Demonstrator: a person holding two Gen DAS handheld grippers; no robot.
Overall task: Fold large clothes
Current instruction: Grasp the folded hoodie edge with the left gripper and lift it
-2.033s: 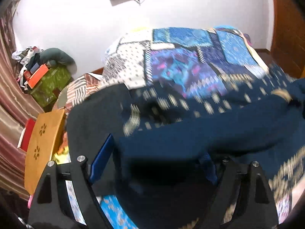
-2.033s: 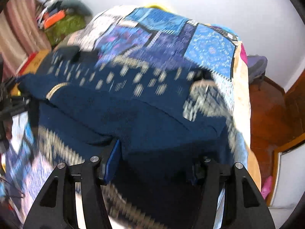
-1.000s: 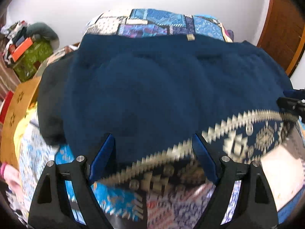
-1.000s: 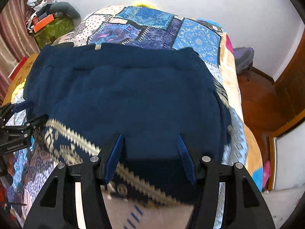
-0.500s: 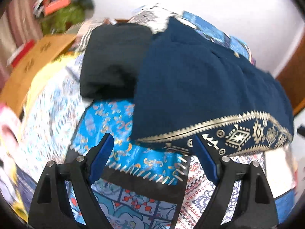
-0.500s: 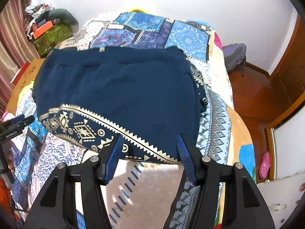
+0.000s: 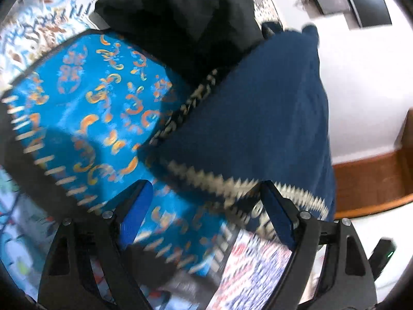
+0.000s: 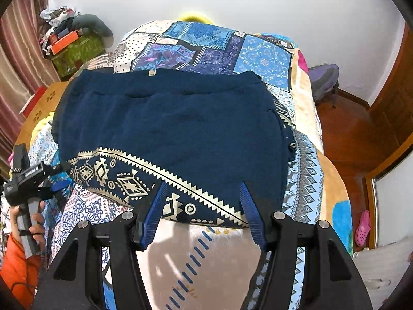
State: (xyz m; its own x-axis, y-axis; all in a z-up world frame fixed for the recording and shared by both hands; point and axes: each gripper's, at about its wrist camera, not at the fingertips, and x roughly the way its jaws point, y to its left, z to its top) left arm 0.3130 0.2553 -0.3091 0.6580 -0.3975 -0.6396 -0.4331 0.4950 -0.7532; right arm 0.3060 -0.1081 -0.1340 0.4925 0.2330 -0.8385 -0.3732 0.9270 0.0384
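1. Right wrist view is showing the navy garment point(image 8: 175, 126) lying folded across the bed point(image 8: 304, 170), its cream patterned border point(image 8: 144, 173) running along the edge nearest the camera.
2. Right claw point(image 8: 204, 214) is hanging just over that border, jaws standing about half apart and gripping nothing; the pads are not pressing the cloth.
3. Left claw point(image 8: 58, 179) is sitting just beside the garment's left corner, carried by a hand point(image 8: 31, 222) with an orange sleeve point(image 8: 15, 266) below it.
4. Left wrist view is blurring and tilting; the left claw point(image 7: 206, 211) is gaping wide and empty, the garment's point(image 7: 258, 118) border corner lying between its pads without touching them.
5. Black cloth point(image 7: 185, 18) is lying against the garment's left side, partly tucked under it.
6. Bright blue quilt patch point(image 7: 98, 103) is lying beside the garment, under the left claw.
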